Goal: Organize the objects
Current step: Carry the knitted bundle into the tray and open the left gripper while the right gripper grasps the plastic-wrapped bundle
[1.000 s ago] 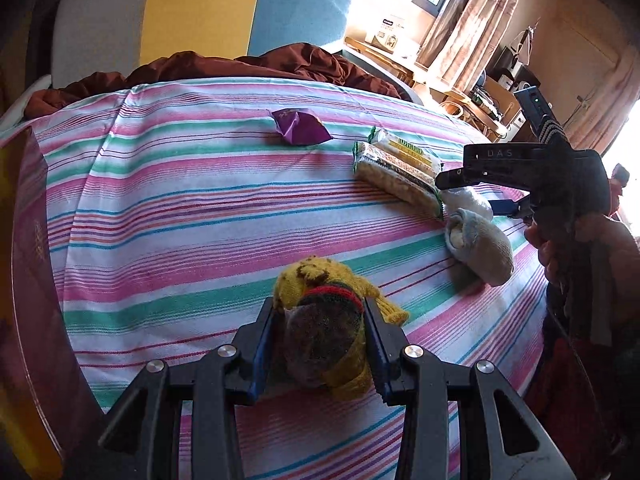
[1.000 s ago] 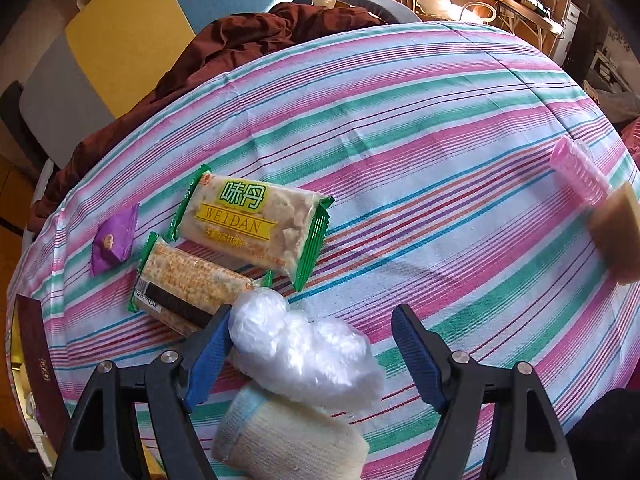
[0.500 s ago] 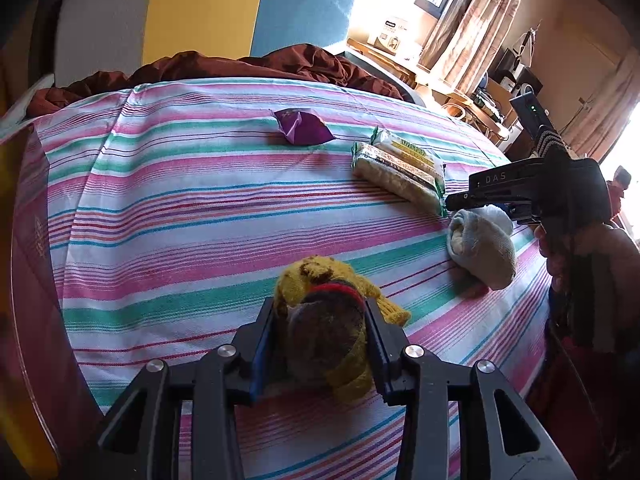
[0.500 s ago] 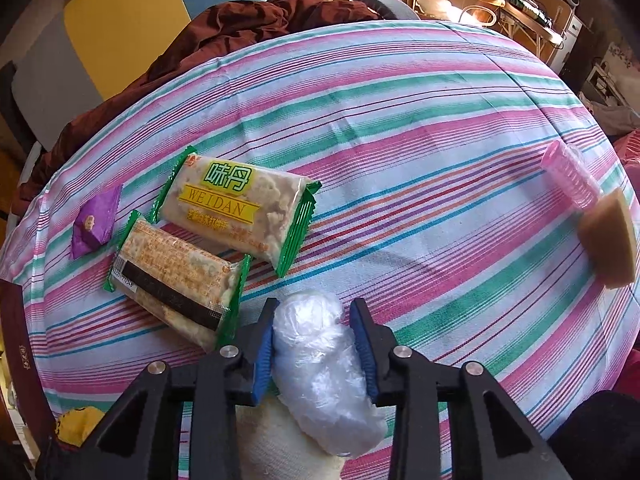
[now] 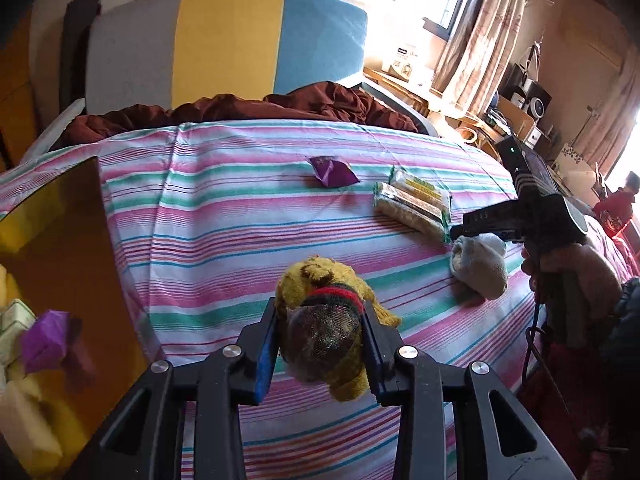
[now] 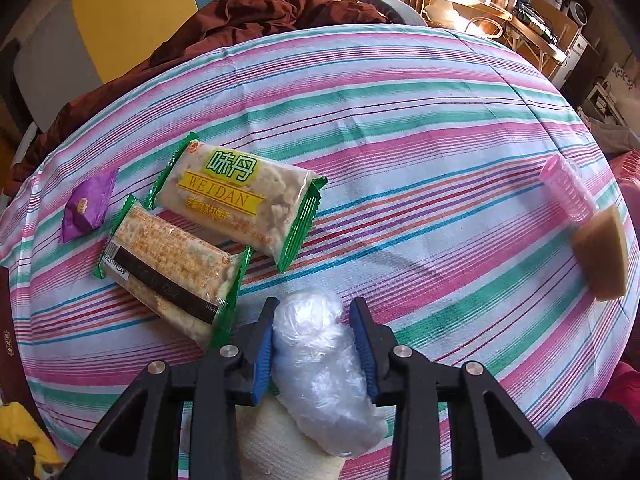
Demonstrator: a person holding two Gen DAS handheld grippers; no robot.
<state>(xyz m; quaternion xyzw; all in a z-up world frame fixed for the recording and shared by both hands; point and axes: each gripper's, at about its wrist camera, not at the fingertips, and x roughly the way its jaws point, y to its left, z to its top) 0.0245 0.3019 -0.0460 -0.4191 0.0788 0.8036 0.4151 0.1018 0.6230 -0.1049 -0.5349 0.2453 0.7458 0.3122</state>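
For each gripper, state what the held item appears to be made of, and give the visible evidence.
Left gripper: a yellow sock, apparently knitted yarn, matte and fuzzy, with red and green bands. Right gripper: a crumpled plastic bag, likely thin translucent film, glossy with crinkled highlights.

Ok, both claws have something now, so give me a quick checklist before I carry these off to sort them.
1. Left claw shut on the yellow knitted toy: ok, pads press both sides.
2. Right claw shut on the clear plastic bundle: ok.
3. Bundle free of the cream sock beneath it: cannot tell, they overlap in the right wrist view.
4. Toy lifted off the striped sheet: cannot tell.
5. Open box on the left reachable for a drop: ok, it already holds packets.
6. Remaining items apart from the claws: ok, the cracker packs, purple packet and pink roller lie untouched.
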